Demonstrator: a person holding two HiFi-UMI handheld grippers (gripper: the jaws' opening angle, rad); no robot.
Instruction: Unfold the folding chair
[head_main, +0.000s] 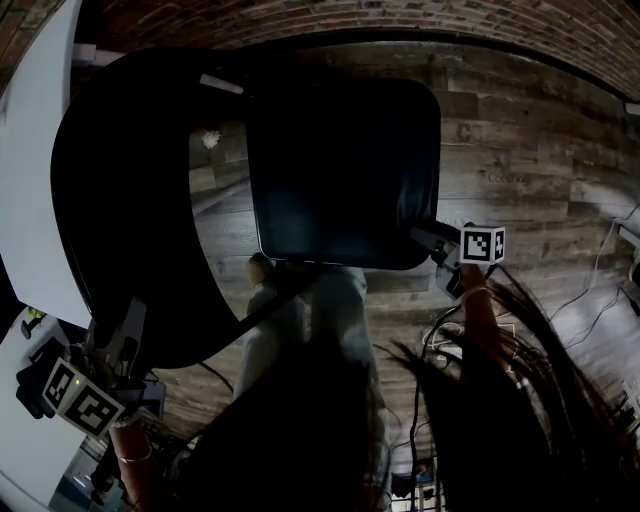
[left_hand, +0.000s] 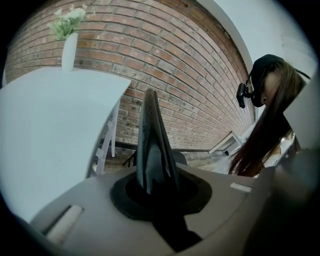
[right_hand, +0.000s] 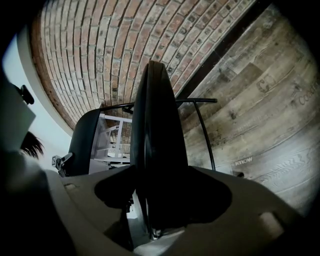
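A black folding chair stands half open below me on the wooden floor. Its curved backrest (head_main: 120, 190) rises at the left and its padded seat (head_main: 345, 170) lies in the middle. My left gripper (head_main: 120, 335) at the lower left is shut on the backrest's thin edge (left_hand: 152, 145), which stands upright between the jaws of the left gripper (left_hand: 157, 195). My right gripper (head_main: 437, 240) holds the seat's right corner. In the right gripper view the thick seat edge (right_hand: 157, 130) fills the gap of the right gripper (right_hand: 157, 200), with the backrest (right_hand: 82, 140) behind it.
A white table (head_main: 30, 180) stands close at the left, with a vase of flowers (left_hand: 69, 47) on it. A brick wall (left_hand: 190, 65) runs behind. Cables (head_main: 600, 290) lie on the plank floor (head_main: 520, 150) at the right. The person's long hair (head_main: 480, 400) hangs low in the head view.
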